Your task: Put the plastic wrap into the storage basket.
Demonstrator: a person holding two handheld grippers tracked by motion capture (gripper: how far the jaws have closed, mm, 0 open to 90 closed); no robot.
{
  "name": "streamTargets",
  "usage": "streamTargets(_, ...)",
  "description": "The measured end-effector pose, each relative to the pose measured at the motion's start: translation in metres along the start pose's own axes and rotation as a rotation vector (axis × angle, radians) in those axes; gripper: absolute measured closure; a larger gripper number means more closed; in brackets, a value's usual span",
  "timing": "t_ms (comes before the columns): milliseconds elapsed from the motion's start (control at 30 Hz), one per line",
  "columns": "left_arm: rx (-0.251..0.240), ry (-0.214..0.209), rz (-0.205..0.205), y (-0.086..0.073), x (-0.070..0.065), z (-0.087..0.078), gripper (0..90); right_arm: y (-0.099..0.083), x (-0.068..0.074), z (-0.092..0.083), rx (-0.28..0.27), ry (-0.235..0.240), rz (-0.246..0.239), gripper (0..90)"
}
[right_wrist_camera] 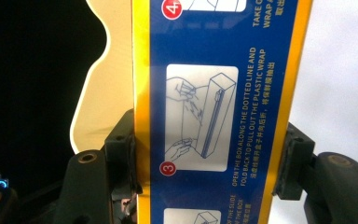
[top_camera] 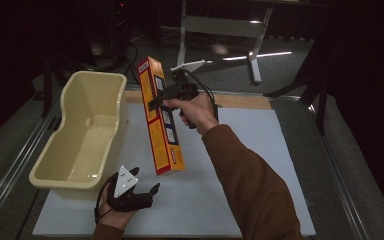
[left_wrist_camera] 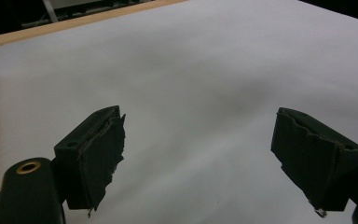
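Left gripper (top_camera: 141, 192) idle low over the desk (top_camera: 240, 150), fingers (left_wrist_camera: 95, 158) wide, nothing between. Right gripper (top_camera: 161, 101) clamps the long yellow wrap box (top_camera: 161, 117) mid-length, tilted, airborne. Risk: narrow grip on the slick carton, so the box may pivot or slip. Cream tub (top_camera: 82, 132) sits just beyond; its rim could catch the low end.

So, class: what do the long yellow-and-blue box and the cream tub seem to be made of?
Box: likely printed cardboard with a slightly glossy coat; flat panels, sharp folded edges, printed instruction pictures. Tub: probably moulded plastic, smooth and semi-glossy; rounded seamless walls with soft highlights inside.
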State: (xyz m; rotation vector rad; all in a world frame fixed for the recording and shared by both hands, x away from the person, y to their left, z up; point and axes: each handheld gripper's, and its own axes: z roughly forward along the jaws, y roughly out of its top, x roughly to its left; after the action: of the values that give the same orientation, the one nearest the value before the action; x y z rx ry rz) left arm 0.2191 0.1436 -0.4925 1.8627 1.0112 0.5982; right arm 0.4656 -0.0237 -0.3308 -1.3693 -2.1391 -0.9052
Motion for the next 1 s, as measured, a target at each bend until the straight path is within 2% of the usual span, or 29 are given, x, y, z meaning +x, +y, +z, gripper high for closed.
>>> streamTargets(133,-0.001,-0.004,0.0,0.0,0.0,0.0,17.0,0.005,0.002,0.004,-0.003,0.017,0.013,39.2)
streamTargets(433,0.0,-0.007,0.003,0.0,-0.001,0.001,17.0,0.018,0.011,0.013,-0.022,0.018,0.019,39.2)
streamTargets(567,0.001,-0.008,0.003,0.0,-0.001,0.001,17.0,0.022,0.014,0.019,-0.03,0.043,0.034,39.2)
streamTargets(700,0.001,-0.01,0.005,0.0,-0.002,0.001,17.0,0.025,0.017,0.027,-0.038,0.038,0.046,39.2)
streamTargets(1000,-0.002,-0.014,-0.003,-0.004,-0.006,0.0,17.2,0.03,0.037,0.038,-0.076,0.071,0.046,39.2)
